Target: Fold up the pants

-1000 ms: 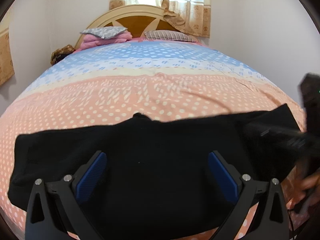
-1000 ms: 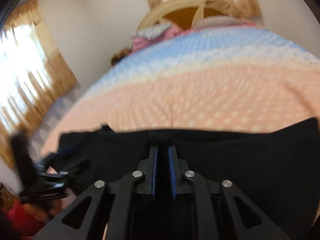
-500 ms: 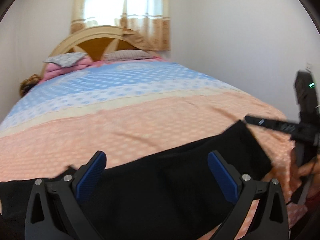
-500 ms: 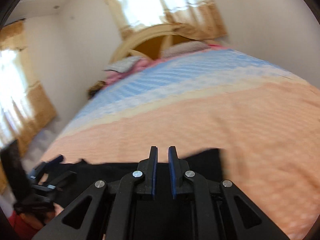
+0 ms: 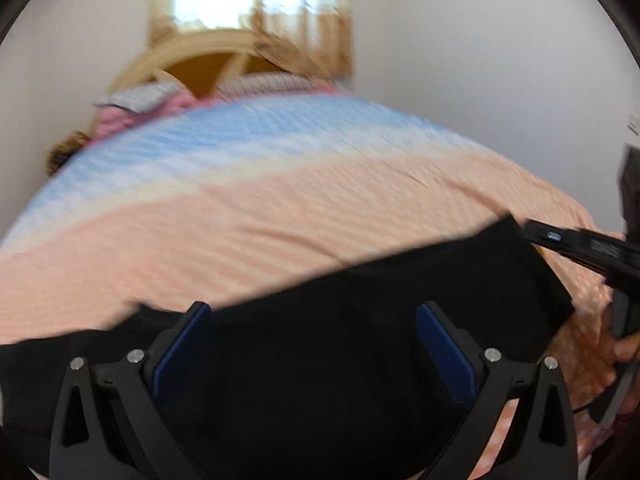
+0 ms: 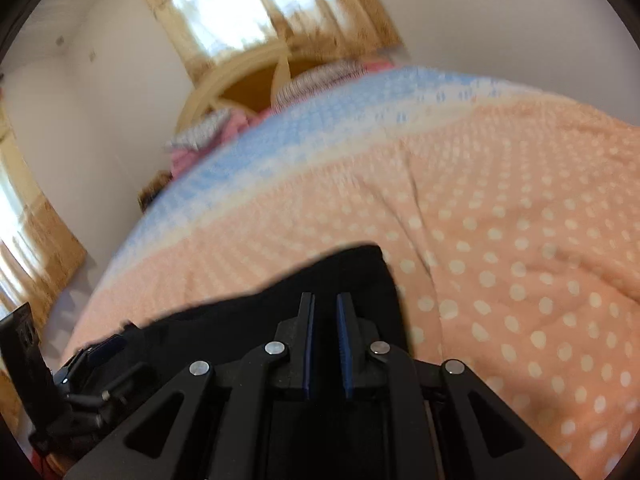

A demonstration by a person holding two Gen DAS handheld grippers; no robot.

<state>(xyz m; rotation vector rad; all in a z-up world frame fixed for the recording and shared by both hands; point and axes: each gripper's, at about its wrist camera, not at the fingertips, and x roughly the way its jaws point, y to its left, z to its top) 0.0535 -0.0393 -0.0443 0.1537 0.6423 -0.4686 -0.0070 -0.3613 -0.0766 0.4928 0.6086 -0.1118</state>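
Black pants [image 5: 340,320] lie across the near end of the bed; they also show in the right wrist view [image 6: 348,276]. My left gripper [image 5: 314,320] is open, its blue pads wide apart above the middle of the pants. My right gripper [image 6: 325,308] has its jaws nearly closed with a narrow gap, over the pants' right end; whether cloth is pinched between them is not visible. The right gripper also appears at the right edge of the left wrist view [image 5: 560,240], at the pants' far corner. The left gripper shows at the lower left of the right wrist view [image 6: 104,348].
The bed has a peach polka-dot and blue striped cover [image 6: 500,220]. Pillows [image 5: 140,96] and a wooden headboard [image 5: 208,64] are at the far end. A curtained window [image 5: 248,0] is behind. White walls stand on both sides.
Both views have swung and are blurred by motion. The pants' right end lies further left, nearer the middle of the bed. The right gripper stays at the pants' corner.
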